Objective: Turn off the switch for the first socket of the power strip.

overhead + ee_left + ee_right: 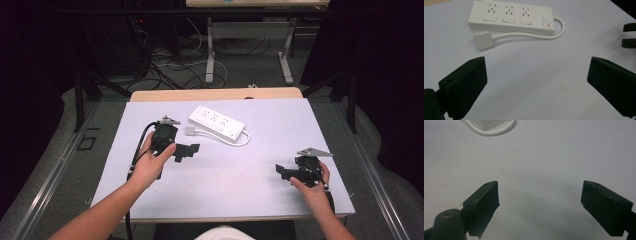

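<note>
Both tongs, left (187, 151) and right (286, 173), were spread wide and held nothing. The white power strip (217, 122) lay flat on the worktop (230, 170), beyond the left tongs, its plug (190, 130) beside it.

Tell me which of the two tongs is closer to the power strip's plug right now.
The left tongs. They sit just below the white plug; the right tongs are far off near the table's right edge.

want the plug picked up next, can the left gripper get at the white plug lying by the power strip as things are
Probably yes. The left gripper has its jaws wide apart and faces the plug, with only bare table between. The plug lies free of the power strip, joined only by its cord.
</note>
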Tool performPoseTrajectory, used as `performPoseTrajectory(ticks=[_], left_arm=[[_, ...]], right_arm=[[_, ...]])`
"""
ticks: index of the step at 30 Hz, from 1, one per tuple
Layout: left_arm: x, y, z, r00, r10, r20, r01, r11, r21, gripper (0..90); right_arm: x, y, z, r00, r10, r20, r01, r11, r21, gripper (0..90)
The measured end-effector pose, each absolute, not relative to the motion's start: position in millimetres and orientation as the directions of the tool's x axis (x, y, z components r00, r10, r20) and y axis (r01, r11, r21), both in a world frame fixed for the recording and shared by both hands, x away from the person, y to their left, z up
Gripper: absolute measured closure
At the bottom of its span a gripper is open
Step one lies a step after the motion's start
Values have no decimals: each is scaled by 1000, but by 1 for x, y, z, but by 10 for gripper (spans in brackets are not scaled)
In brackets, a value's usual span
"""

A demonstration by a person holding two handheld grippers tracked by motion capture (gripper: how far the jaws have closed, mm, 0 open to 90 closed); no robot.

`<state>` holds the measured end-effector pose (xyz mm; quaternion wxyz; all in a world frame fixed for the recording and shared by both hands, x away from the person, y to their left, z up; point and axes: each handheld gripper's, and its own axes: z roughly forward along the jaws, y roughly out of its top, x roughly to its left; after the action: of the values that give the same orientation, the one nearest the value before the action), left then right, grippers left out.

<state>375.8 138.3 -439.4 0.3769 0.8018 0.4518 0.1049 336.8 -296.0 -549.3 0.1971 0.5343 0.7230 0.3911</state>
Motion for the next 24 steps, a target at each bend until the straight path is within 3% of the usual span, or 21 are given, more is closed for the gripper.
performPoseTrajectory(ticks=[24], left_arm=[[357, 213, -462, 377, 879, -293, 702, -64, 710, 50]], right_arm=[[336, -296, -548, -345, 928, 140, 617, 112, 779, 141]])
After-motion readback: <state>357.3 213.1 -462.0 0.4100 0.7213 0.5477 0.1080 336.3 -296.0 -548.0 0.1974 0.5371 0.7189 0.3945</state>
